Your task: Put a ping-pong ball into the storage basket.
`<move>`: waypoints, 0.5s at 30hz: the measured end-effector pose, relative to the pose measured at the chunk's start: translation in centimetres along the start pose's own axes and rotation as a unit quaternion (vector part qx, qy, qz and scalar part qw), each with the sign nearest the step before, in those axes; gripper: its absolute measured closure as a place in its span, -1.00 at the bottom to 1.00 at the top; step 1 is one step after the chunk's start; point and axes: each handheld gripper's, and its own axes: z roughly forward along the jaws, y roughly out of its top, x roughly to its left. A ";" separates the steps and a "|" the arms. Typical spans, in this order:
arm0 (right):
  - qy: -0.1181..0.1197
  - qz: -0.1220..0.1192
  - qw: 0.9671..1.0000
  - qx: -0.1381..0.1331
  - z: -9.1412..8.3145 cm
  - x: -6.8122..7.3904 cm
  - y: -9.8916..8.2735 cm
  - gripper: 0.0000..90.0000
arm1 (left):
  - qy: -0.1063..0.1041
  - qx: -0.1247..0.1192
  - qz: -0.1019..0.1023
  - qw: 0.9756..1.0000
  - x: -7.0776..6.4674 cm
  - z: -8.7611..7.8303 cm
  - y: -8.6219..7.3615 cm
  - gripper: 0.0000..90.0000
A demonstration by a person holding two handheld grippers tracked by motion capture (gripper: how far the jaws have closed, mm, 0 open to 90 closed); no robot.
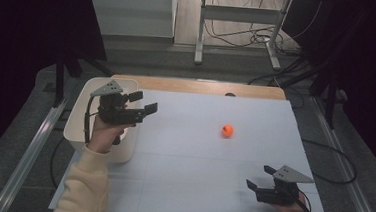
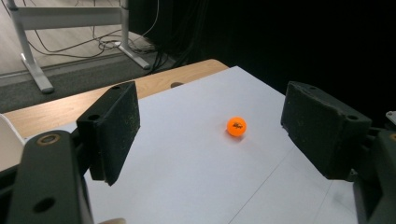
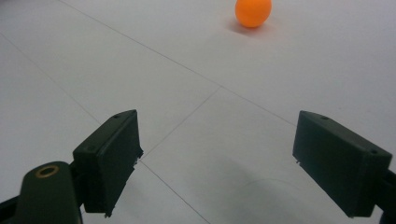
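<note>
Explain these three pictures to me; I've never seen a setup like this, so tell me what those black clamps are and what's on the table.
A person sits at a white table holding a two-jaw hand tool in each hand: the left gripper and the right gripper. One picture looks down from above; the other two come from cameras riding on each tool, looking out between its black jaws. An orange ball lies alone on the table, and a white bin sits at the left edge, under the left hand. Both grippers are open and hold nothing.

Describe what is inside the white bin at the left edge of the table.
Little can be told. The left gripper and hand hang over the white bin, covering most of its inside. The orange ball lies outside it, on the white table sheet.
</note>
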 end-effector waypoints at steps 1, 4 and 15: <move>0.002 0.000 1.000 0.000 0.0 0.0 0.0 -0.66 | 0.000 0.001 0.000 1.000 0.0 0.0 0.0 -0.54; 0.003 0.001 1.000 0.000 0.0 0.0 0.0 -0.66 | -0.001 0.005 0.002 1.000 -0.2 0.3 -0.1 -0.54; 0.004 -0.001 1.000 0.002 0.1 0.0 0.0 -0.66 | -0.017 0.040 0.024 0.999 -1.7 2.7 -0.7 -0.55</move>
